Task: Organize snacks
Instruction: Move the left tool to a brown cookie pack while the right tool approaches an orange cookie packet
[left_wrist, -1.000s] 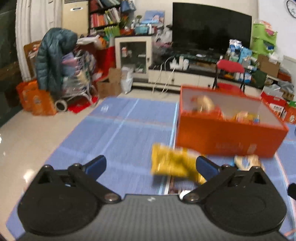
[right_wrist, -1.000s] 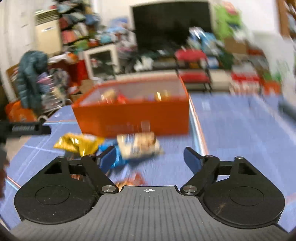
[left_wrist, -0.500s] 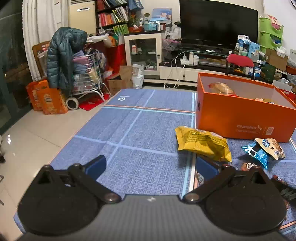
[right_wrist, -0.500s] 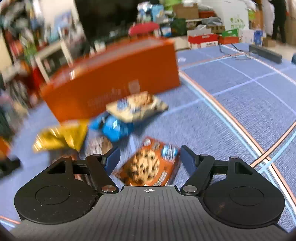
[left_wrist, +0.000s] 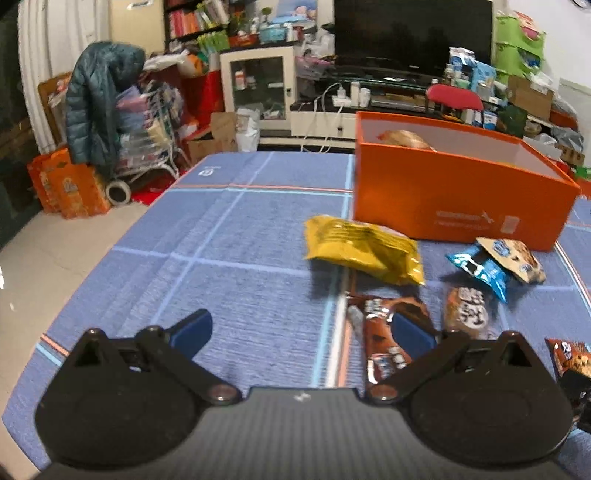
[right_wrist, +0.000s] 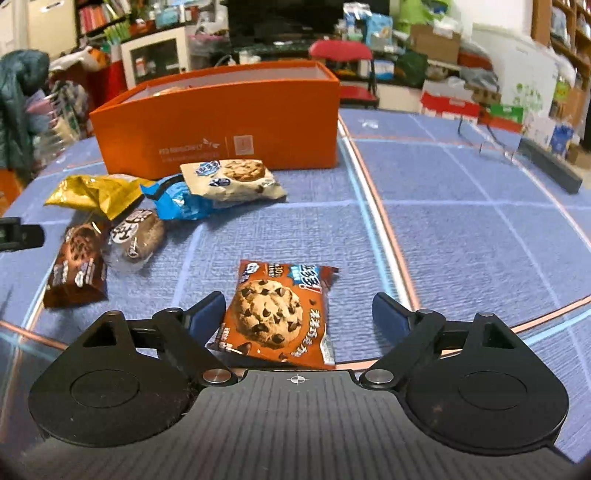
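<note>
Cookie packet (right_wrist: 279, 314) lies flat on the blue mat (right_wrist: 461, 236) between the spread fingers of the right gripper (right_wrist: 298, 314) – ungripped; the left gripper (left_wrist: 301, 330) is likewise held apart, empty – orange box (right_wrist: 221, 125) beyond

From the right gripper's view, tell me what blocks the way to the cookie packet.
Nothing visible does. The cookie packet lies flat on the blue mat, between the open fingers of the right gripper, with no other snack on top of it.
</note>
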